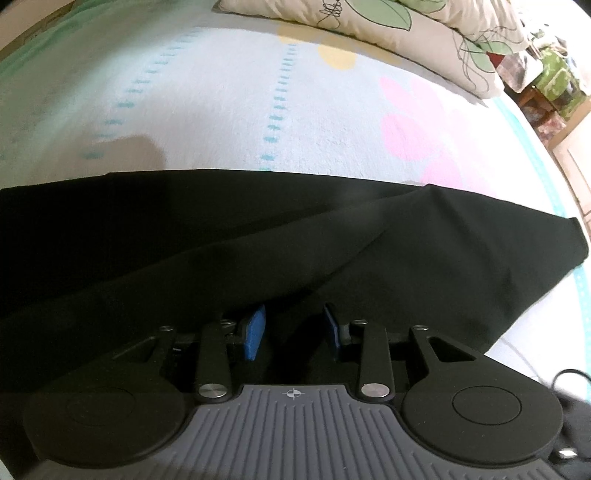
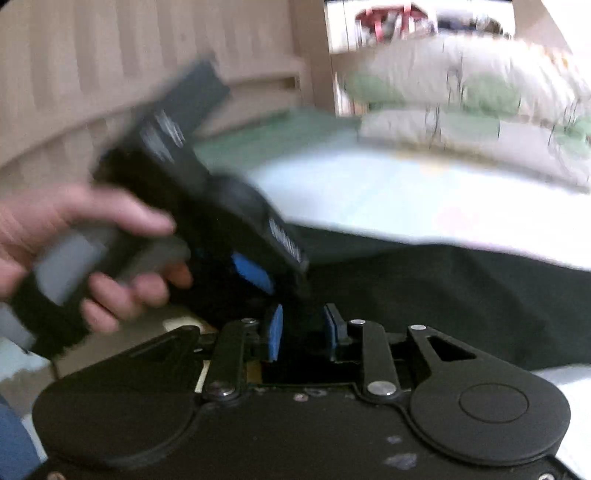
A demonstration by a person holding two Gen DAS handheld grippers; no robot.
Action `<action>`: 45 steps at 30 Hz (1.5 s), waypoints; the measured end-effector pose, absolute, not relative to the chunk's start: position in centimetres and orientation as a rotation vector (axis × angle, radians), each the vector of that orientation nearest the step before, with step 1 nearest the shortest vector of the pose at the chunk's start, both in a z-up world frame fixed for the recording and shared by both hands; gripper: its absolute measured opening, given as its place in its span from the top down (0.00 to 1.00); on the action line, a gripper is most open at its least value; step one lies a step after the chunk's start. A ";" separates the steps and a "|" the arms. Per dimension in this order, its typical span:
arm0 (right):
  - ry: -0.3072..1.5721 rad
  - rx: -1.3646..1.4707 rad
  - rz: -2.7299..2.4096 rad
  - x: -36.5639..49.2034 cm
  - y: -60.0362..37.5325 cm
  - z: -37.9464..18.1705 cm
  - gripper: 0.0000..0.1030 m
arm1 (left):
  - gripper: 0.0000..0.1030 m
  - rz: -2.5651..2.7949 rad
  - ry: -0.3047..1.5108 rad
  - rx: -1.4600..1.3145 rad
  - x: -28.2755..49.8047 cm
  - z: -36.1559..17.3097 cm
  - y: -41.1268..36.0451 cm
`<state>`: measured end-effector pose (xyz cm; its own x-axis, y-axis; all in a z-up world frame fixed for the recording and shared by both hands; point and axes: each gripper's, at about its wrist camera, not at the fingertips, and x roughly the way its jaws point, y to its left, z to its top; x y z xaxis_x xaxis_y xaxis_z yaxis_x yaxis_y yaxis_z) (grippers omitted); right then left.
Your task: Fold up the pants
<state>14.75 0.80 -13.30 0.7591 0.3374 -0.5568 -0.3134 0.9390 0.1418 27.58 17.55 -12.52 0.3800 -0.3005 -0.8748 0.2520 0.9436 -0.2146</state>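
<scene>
- Black pants [image 1: 258,243], matte smooth woven cloth, spread in a wide band across the near part of the bed [image 1: 221,110]; long diagonal creases running up toward the right; one end tapering to a blunt corner by the bed's right edge.
- Bed cover of nubby, terry-like pale fabric, printed with rows of small teal dashes, soft pink petal shapes and a yellow blob.
- At the far edge of the bed, plump cream pillows [image 1: 369,22] with green leaf shapes and thin black scribbled outlines; seen stacked and blurred in the right wrist view.
- Left hand-held gripper [image 1: 293,326]: black hinged linkages with silver pivots over a ribbed grey base, blue rubbery pads [image 1: 255,332] narrowly parted; a dark fold of the pants lying between them, actual pinching of the cloth impossible to tell.
- Right hand-held gripper [image 2: 304,330]: same black linkages and blue pads, narrowly parted; dark cloth at the tips, contact not clear through the blur.
- In the right wrist view, a hand [image 2: 92,254] wrapped around the grey handle of the left hand-held gripper, angled down onto the pants just ahead of the right one.
- Behind, a beige slatted headboard [image 2: 129,55], blurred.
</scene>
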 end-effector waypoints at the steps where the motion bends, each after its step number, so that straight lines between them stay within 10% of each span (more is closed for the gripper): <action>1: 0.651 0.039 0.358 14.9 0.9 -13.8 0.76 | 0.66 -0.356 1.130 -0.055 27.7 -12.5 17.6; 17: 0.782 0.027 0.365 15.2 0.5 -15.4 0.87 | 0.63 -0.342 0.960 0.154 20.6 -5.1 22.9; 45: 0.829 0.095 0.366 18.5 -0.6 -15.7 0.87 | 0.60 -0.113 0.956 0.318 17.4 -11.0 27.3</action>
<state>18.45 -0.63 -15.69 0.6174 0.3537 -0.7026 -0.2807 0.9335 0.2233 17.45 27.32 -10.97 0.5748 0.0447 -0.8171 0.2346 0.9476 0.2168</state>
